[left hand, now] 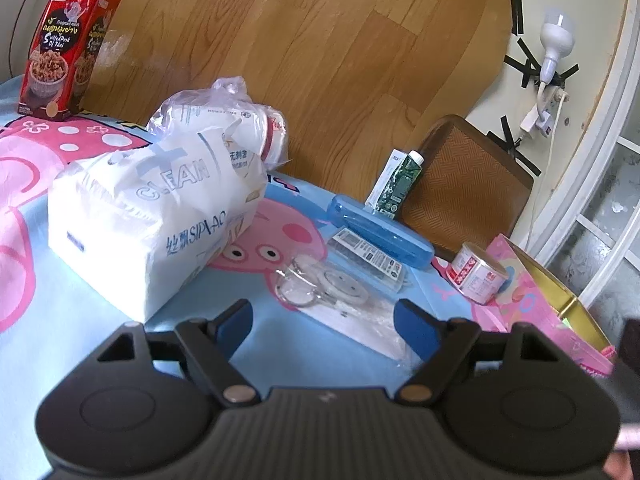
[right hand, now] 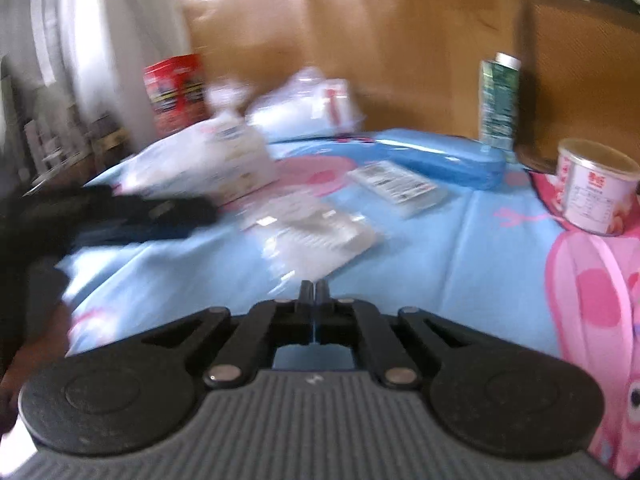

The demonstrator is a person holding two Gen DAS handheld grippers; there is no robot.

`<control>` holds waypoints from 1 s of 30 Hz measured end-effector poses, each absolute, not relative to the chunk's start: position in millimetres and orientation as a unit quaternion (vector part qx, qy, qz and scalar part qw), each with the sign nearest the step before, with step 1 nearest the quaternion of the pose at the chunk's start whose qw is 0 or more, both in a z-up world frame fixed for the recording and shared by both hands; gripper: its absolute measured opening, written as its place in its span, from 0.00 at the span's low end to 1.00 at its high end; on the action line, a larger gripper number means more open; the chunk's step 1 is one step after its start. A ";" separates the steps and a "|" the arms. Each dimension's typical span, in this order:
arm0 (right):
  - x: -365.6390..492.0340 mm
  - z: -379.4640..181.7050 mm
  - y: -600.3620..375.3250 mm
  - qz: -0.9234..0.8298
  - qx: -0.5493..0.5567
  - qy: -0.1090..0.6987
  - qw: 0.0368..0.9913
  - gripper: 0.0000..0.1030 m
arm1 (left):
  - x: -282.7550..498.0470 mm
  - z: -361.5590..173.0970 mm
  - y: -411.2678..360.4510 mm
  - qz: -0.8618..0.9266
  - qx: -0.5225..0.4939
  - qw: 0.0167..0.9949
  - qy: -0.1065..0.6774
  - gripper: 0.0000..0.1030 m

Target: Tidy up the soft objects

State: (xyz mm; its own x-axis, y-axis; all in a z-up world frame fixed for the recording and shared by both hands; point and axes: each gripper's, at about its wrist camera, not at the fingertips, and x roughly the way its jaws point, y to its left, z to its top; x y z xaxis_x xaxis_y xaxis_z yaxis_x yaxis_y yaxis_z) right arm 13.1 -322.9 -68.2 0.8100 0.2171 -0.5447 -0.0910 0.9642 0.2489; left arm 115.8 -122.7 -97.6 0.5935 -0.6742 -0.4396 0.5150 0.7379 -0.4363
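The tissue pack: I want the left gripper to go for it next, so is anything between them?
Nothing visible blocks it. The left gripper is open over bare blue cloth, and the tissue pack lies ahead to its left. The clear plastic packet lies ahead to its right, off that line.

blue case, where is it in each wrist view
Left wrist: blue case lies right of centre, in front of the green carton.
Right wrist: blue case lies upper right of centre, blurred.
Shared landmark: the green carton stands just behind its right end in both.
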 end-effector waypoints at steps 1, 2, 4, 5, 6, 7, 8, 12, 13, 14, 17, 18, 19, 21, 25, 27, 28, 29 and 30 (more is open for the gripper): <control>8.9 -67.5 -320.2 0.091 0.103 0.294 0.946 0.06 | 115.4 -97.6 -122.6 -0.336 -0.133 0.883 0.300 0.78; 5.4 -65.4 -319.9 0.093 0.102 0.286 0.948 0.07 | 115.3 -97.6 -122.6 -0.335 -0.133 0.883 0.300 0.78; 1.2 -63.8 -325.3 0.087 0.115 0.272 0.951 0.15 | 115.3 -97.5 -122.8 -0.334 -0.133 0.883 0.300 0.78; 1.6 -64.3 -328.7 0.083 0.127 0.272 0.950 0.25 | 115.5 -97.5 -122.6 -0.334 -0.133 0.883 0.301 0.78; 2.7 -65.0 -332.8 0.079 0.140 0.272 0.949 0.34 | 115.4 -97.4 -122.4 -0.334 -0.133 0.883 0.301 0.78; 3.5 -65.7 -337.2 0.074 0.155 0.272 0.947 0.37 | 115.5 -97.5 -122.4 -0.334 -0.134 0.883 0.301 0.78; 4.4 -66.0 -339.7 0.071 0.163 0.271 0.946 0.40 | 115.5 -97.6 -122.3 -0.334 -0.134 0.883 0.302 0.78; 4.0 -65.5 -339.3 0.068 0.165 0.273 0.945 0.44 | 115.6 -97.8 -122.7 -0.336 -0.134 0.882 0.303 0.80; 3.4 -65.1 -338.1 0.068 0.159 0.273 0.946 0.45 | 115.4 -97.6 -122.8 -0.336 -0.133 0.882 0.302 0.82; 2.8 -64.4 -336.0 0.068 0.152 0.272 0.948 0.47 | 114.6 -97.3 -122.4 -0.336 -0.133 0.883 0.300 0.83; 3.0 -63.9 -334.7 0.067 0.138 0.272 0.950 0.57 | 114.3 -97.3 -123.1 -0.338 -0.133 0.882 0.300 0.83; 3.3 -63.7 -335.5 0.063 0.138 0.271 0.951 0.65 | 114.5 -97.4 -122.9 -0.339 -0.134 0.882 0.300 0.83; 3.8 -62.9 -335.7 0.059 0.138 0.268 0.952 0.69 | 114.8 -97.5 -122.8 -0.340 -0.135 0.881 0.301 0.83; 6.9 -59.8 -336.3 0.055 0.125 0.258 0.956 0.84 | 115.6 -97.5 -121.7 -0.341 -0.139 0.880 0.302 0.83; 21.7 -52.4 -332.8 0.068 0.065 0.255 0.962 0.88 | 117.7 -98.3 -117.9 -0.342 -0.153 0.876 0.304 0.83; 33.2 -51.9 -333.6 0.087 0.057 0.261 0.960 0.90 | 119.5 -99.0 -116.4 -0.343 -0.160 0.873 0.307 0.83; 40.2 -52.9 -333.4 0.091 0.052 0.266 0.958 0.90 | 120.1 -99.2 -115.9 -0.343 -0.163 0.872 0.308 0.83; 45.6 -54.1 -332.7 0.094 0.049 0.269 0.957 0.90 | 120.3 -99.5 -115.5 -0.343 -0.165 0.872 0.308 0.83; 52.0 -55.7 -332.0 0.101 0.047 0.275 0.955 0.90 | 120.2 -99.6 -115.2 -0.344 -0.166 0.872 0.308 0.83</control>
